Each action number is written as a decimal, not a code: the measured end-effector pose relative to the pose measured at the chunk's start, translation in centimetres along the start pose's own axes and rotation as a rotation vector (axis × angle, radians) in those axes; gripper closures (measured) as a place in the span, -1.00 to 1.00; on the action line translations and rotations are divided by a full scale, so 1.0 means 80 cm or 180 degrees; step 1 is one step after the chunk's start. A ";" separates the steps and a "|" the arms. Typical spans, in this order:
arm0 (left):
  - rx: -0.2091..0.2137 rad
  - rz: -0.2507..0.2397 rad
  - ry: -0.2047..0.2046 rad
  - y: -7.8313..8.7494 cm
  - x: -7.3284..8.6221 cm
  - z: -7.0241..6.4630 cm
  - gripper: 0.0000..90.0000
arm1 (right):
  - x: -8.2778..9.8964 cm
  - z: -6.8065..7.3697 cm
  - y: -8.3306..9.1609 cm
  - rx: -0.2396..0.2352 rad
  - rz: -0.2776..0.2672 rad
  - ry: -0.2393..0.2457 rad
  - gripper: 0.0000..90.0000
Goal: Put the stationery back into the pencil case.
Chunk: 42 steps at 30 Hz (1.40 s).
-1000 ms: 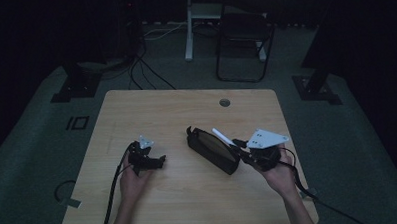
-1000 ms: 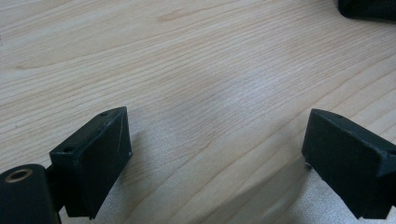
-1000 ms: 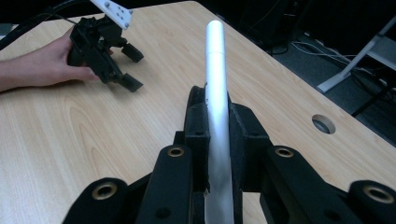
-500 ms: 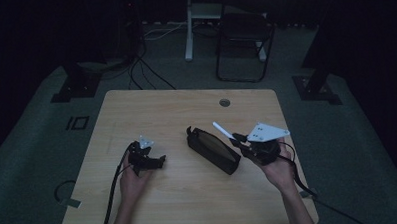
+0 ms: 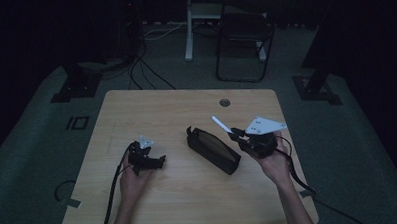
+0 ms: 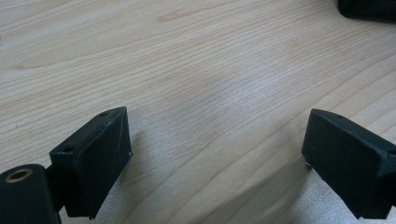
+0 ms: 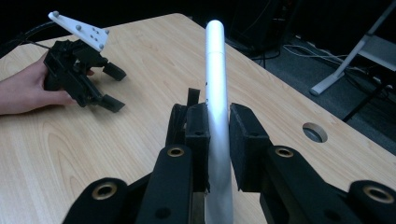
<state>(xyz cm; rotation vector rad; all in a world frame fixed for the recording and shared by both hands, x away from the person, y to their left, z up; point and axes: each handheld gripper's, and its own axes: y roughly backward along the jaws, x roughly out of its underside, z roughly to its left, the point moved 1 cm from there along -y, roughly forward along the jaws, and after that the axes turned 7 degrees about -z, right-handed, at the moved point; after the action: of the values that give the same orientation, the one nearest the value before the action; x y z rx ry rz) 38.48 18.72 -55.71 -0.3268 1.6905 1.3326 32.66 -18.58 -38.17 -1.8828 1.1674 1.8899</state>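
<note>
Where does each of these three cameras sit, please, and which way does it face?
High view: above the person's side, facing forward and down at the table; forearms, both hands.
Left gripper view: on the left gripper, over bare wood; its open fingers.
Right gripper view: on the right gripper, clamping the white pen.
Shared: the pen, the black case.

1 table (image 5: pixel 189 192), 1 black case (image 5: pixel 214 150), 1 white pen (image 7: pixel 217 93), 2 grippers: left (image 5: pixel 158 161), right (image 5: pixel 233 135); 1 chair (image 5: pixel 244 35).
</note>
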 end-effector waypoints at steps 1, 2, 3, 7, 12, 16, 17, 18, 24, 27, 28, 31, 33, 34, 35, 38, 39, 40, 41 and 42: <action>0.0000 0.0000 -0.0001 0.000 0.000 0.000 -0.82 | 0.000 -0.001 -0.001 0.0002 -0.0001 -0.0007 0.75; 0.0000 0.0000 0.0000 0.000 0.000 0.000 -0.82 | 0.000 -0.001 -0.003 0.0005 0.0003 -0.0015 0.75; 0.0000 -0.0001 0.0002 0.000 0.000 0.000 -0.82 | -0.001 -0.002 -0.004 0.0008 0.0006 -0.0018 0.76; 0.0000 -0.0004 0.0005 0.000 0.000 0.000 -0.82 | -0.001 -0.006 -0.008 0.0020 0.0002 -0.0047 0.75; 0.0000 -0.0005 0.0004 0.000 0.000 0.000 -0.82 | -0.002 -0.009 -0.014 0.0022 0.0002 -0.0091 0.76; -0.0001 0.0000 -0.0005 0.000 0.000 0.000 -0.82 | 0.000 -0.009 -0.028 0.0022 0.0081 -0.0097 0.75; -0.0001 0.0000 -0.0005 0.000 0.000 0.000 -0.82 | 0.000 -0.009 -0.028 0.0022 0.0081 -0.0097 0.75; 0.0002 0.0007 -0.0007 0.000 0.000 0.000 -0.82 | 0.002 -0.008 -0.033 0.0007 0.0111 -0.0111 0.75; 0.0004 0.0010 -0.0005 0.000 0.000 0.000 -0.82 | 0.026 -0.007 -0.085 -0.0060 0.0399 -0.0233 0.75; 0.0002 0.0005 0.0000 0.000 0.000 0.000 -0.82 | 0.039 -0.005 -0.105 -0.0077 0.0558 -0.0284 0.75; 0.0003 0.0004 0.0001 0.000 0.000 0.000 -0.82 | 0.044 -0.004 -0.111 -0.0086 0.0602 -0.0305 0.75; 0.0000 0.0000 0.0000 0.000 0.000 0.000 -0.82 | 0.054 0.000 -0.125 -0.0109 0.0732 -0.0321 0.75; 0.0001 0.0007 -0.0008 0.000 0.000 0.000 -0.82 | 0.058 0.004 -0.131 -0.0127 0.0786 -0.0349 0.75; 0.0000 0.0000 -0.0004 0.000 0.000 0.000 -0.82 | 0.060 0.004 -0.134 -0.0139 0.0807 -0.0355 0.75; 0.0000 -0.0001 0.0002 0.000 0.000 0.000 -0.82 | 0.062 0.004 -0.137 -0.0144 0.0846 -0.0372 0.75; 0.0000 -0.0002 0.0003 0.000 0.000 0.000 -0.82 | 0.066 0.005 -0.142 -0.0256 0.0953 -0.0400 0.47; 0.0000 -0.0001 0.0003 0.000 0.000 0.000 -0.82 | 0.066 0.006 -0.141 -0.0253 0.0944 -0.0389 0.35; 0.0001 -0.0001 0.0002 0.000 0.000 0.000 -0.82 | 0.065 0.006 -0.139 -0.0222 0.0911 -0.0383 0.28; 0.0002 0.0009 -0.0009 0.000 0.000 0.000 -0.82 | 0.063 0.006 -0.135 -0.0187 0.0864 -0.0379 0.21; 0.0004 0.0010 -0.0009 0.000 0.000 0.000 -0.82 | 0.060 0.005 -0.130 -0.0149 0.0815 -0.0379 0.17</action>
<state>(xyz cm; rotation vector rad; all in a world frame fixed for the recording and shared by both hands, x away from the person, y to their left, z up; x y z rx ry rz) 38.49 18.75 -55.68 -0.3216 1.6900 1.3335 38.49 -13.20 -46.47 -1.6836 1.3923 2.1456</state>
